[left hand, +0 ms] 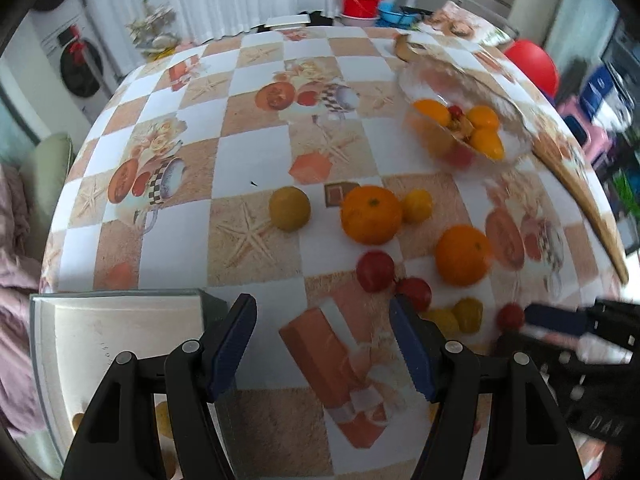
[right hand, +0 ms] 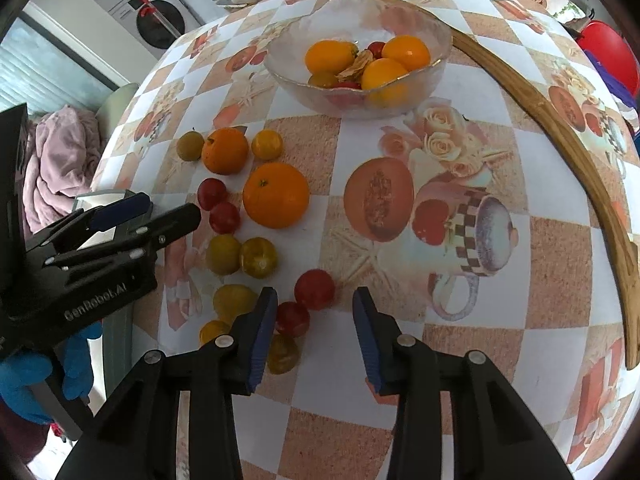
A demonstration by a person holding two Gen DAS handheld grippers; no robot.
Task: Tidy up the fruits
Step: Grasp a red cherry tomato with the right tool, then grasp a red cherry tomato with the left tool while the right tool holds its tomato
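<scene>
Both jaws stand open and hold nothing. In the right wrist view the right gripper (right hand: 314, 332) fills the lower centre of the frame, its blue pads wide apart above the worktop (right hand: 460, 380), which carries a checkered cloth with printed fruit and cups. Just ahead of the gap, a red cherry tomato (right hand: 315, 289) lies near the middle; a second red tomato (right hand: 292, 319) and a dull yellow one (right hand: 283, 353) lie just beside the left pad.

More fruit is spread in the left half of this frame — a large orange (right hand: 276, 195), a smaller orange (right hand: 225, 151) higher up, two red tomatoes (right hand: 218, 205) between them and the left edge, and several yellow tomatoes (right hand: 240, 256) lower. A glass bowl (right hand: 432, 28) sits in the upper centre, with orange-yellow fruits (right hand: 404, 54) and some small red ones inside. A curved wooden stick (right hand: 532, 100) runs from the top centre down along the right side.

The left gripper (right hand: 160, 212) comes in from the left edge of that frame, its fingers parted, held by a hand in a blue glove (right hand: 24, 380).

In the left wrist view the left gripper (left hand: 324, 344) is at the bottom centre over bare cloth, and a clear rectangular container (left hand: 116, 316) sits at the lower left, touching the left finger in the picture. At the lower right the right gripper (left hand: 560, 320) appears blurred.
</scene>
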